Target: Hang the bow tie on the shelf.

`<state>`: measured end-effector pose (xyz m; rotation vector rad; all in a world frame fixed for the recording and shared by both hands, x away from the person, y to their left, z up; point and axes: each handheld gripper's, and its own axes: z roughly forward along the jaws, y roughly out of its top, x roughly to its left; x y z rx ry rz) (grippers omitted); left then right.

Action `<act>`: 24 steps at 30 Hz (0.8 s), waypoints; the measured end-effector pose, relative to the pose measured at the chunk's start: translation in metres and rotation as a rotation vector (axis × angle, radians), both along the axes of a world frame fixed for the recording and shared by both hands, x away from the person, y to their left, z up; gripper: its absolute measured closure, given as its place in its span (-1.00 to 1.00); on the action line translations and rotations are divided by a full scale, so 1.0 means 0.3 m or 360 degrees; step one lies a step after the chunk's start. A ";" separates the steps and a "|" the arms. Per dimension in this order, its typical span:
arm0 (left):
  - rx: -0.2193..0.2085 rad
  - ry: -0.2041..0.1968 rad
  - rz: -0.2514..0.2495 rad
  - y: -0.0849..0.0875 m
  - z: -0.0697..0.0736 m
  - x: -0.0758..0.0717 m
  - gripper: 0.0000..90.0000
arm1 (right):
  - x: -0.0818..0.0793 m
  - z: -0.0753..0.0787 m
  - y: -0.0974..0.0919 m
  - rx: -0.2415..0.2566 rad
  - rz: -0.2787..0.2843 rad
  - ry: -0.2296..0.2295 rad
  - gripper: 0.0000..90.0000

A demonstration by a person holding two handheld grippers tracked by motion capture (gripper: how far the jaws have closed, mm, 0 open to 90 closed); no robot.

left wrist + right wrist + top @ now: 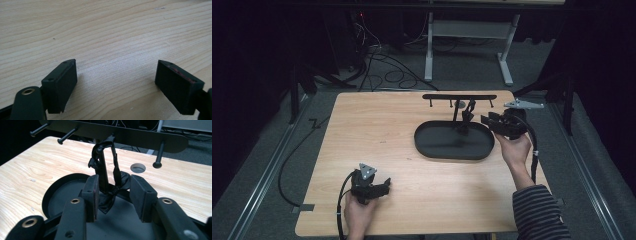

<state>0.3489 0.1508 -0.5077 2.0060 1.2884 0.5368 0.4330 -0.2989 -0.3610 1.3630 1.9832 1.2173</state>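
While my right gripper stands apart around the bow tie hanging on the rack, a careless pull-back could snag it off.

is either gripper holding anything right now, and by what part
Nothing is held. The right gripper has open jaws flanking the hanging black bow tie; the left gripper is open.

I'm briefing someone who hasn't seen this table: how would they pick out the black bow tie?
On the wooden table, find the black oval tray with a peg rack rising from it. The bow tie hangs by its strap from the rack, against the post, just ahead of the right gripper. It is soft fabric; everything around it is rigid.
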 end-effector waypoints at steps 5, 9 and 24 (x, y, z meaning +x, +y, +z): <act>0.0000 0.0000 0.0000 0.000 0.000 0.000 -0.59 | -0.028 0.005 -0.016 0.0041 0.0016 -0.0011 0.27; 0.0000 0.0002 -0.0001 0.000 0.000 0.000 -0.59 | -0.046 0.000 -0.022 0.0050 0.0024 -0.0018 0.23; 0.0001 -0.0001 0.0000 0.000 0.000 0.000 -0.59 | -0.111 -0.005 -0.059 0.0088 0.0047 -0.0035 0.21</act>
